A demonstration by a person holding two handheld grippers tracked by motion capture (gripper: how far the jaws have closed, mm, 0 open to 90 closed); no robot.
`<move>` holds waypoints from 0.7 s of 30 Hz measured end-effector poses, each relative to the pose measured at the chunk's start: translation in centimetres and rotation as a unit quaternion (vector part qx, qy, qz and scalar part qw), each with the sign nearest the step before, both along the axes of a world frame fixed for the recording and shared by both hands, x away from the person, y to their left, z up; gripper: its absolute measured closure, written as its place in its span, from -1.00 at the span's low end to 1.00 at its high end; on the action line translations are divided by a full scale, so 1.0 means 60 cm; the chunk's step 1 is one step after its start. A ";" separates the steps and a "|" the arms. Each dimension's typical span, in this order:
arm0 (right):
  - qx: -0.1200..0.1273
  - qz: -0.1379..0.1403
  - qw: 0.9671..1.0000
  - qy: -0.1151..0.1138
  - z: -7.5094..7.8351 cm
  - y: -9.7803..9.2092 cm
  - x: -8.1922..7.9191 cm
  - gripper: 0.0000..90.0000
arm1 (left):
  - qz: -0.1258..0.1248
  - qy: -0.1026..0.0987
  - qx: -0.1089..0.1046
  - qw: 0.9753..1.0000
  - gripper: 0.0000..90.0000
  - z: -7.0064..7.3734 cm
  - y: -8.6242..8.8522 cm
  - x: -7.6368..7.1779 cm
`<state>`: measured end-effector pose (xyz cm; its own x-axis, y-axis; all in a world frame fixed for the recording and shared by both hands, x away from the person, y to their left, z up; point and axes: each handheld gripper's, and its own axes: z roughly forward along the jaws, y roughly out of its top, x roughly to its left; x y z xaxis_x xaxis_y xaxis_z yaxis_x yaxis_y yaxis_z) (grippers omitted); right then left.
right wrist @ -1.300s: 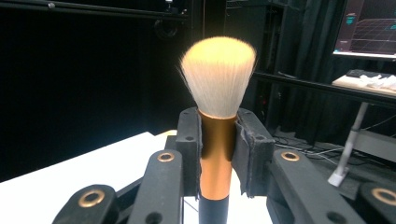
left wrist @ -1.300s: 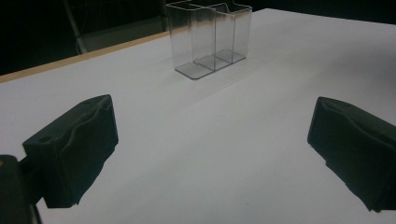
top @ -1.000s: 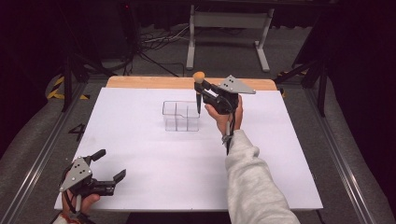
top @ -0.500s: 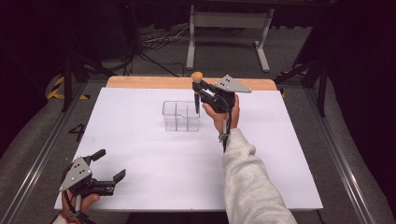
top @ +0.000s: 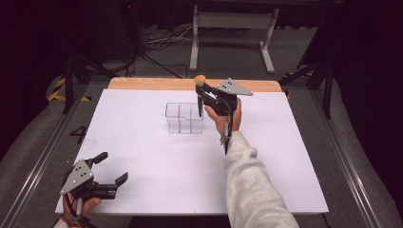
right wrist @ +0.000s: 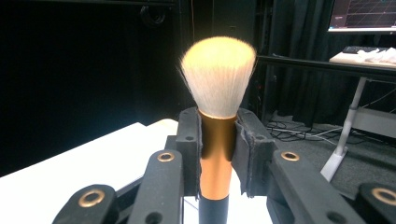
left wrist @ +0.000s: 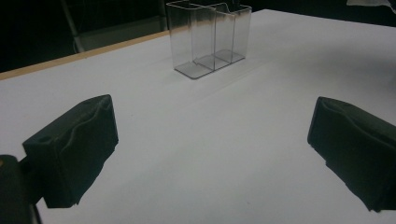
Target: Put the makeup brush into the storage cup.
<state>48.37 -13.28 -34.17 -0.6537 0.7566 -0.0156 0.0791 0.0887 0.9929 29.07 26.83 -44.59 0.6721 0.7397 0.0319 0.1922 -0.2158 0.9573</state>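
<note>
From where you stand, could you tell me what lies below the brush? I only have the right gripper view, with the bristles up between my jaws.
Observer: In the high view, the makeup brush stands upright in the right gripper, handle down, at the right end of a clear organizer on the white table.
Operator: Thank you. Is anything in that organizer?
Observer: The left gripper view shows its compartments empty; the brush's lower tip is not clear enough to say whether it is inside yet.
Operator: And where is my other gripper, please?
Observer: The left gripper is at the table's near left corner, jaws wide apart, holding nothing.
</note>
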 end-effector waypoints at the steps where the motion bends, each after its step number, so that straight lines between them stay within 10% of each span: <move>1: 0.000 -0.002 1.000 0.001 -0.001 0.000 0.000 0.64 | 0.000 0.000 0.000 1.000 -0.95 0.000 0.000 0.000; 21: 0.001 -0.001 1.000 0.025 -0.034 0.003 -0.002 0.64 | 0.002 0.000 -0.004 1.000 -0.95 0.000 0.000 0.000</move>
